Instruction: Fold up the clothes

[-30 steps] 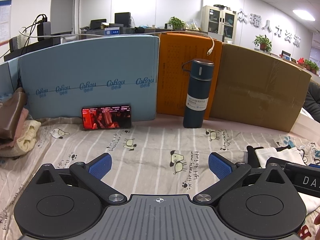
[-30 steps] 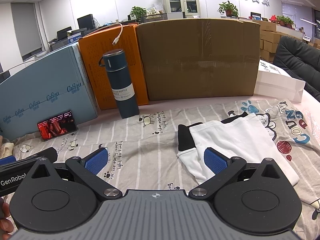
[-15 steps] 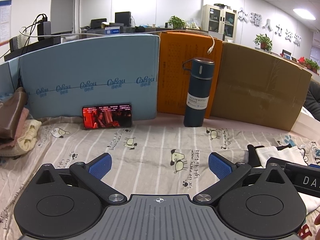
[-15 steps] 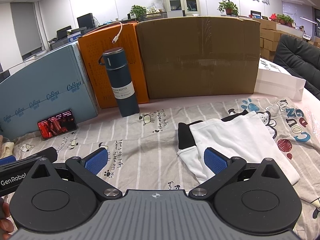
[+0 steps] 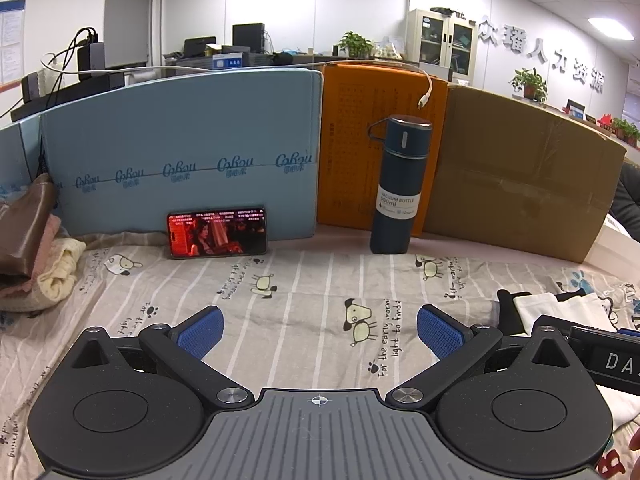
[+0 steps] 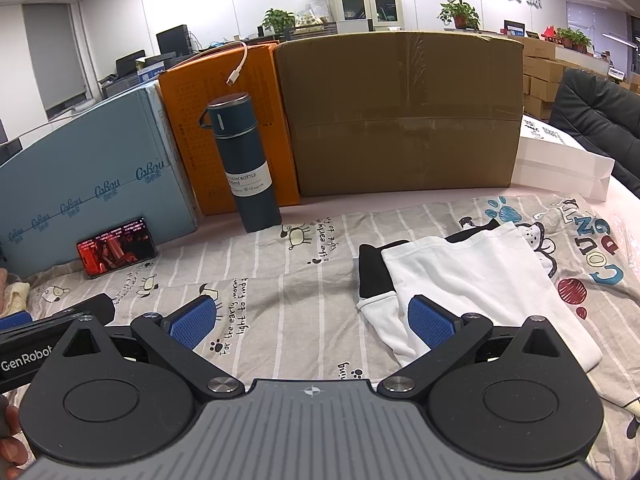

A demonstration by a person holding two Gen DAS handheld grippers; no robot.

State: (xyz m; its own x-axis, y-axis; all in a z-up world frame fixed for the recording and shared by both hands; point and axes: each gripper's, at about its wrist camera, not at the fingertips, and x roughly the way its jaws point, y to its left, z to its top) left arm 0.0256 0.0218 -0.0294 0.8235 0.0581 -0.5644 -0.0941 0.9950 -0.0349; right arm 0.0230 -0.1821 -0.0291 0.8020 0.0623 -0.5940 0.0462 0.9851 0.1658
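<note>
A folded white and black garment [image 6: 472, 276] lies on the striped cartoon bedsheet [image 6: 288, 280], right of centre in the right wrist view. My right gripper [image 6: 314, 326] is open above the sheet, its right blue pad over the garment's left edge, nothing held. The same garment [image 5: 560, 306] shows at the far right of the left wrist view, partly behind the other gripper's body. My left gripper [image 5: 320, 330] is open over bare sheet [image 5: 312, 288], holding nothing. A pile of brown, pink and cream clothes [image 5: 36, 248] sits at the far left.
A dark blue vacuum bottle [image 5: 398, 184] stands at the back against an orange box [image 5: 360, 152]. A phone [image 5: 218, 234] with a lit screen leans on a light blue box [image 5: 180, 152]. A brown cardboard box [image 6: 400, 116] and white box [image 6: 560, 164] line the back.
Both views have shifted only slightly; the grippers stay open and the garment has not moved.
</note>
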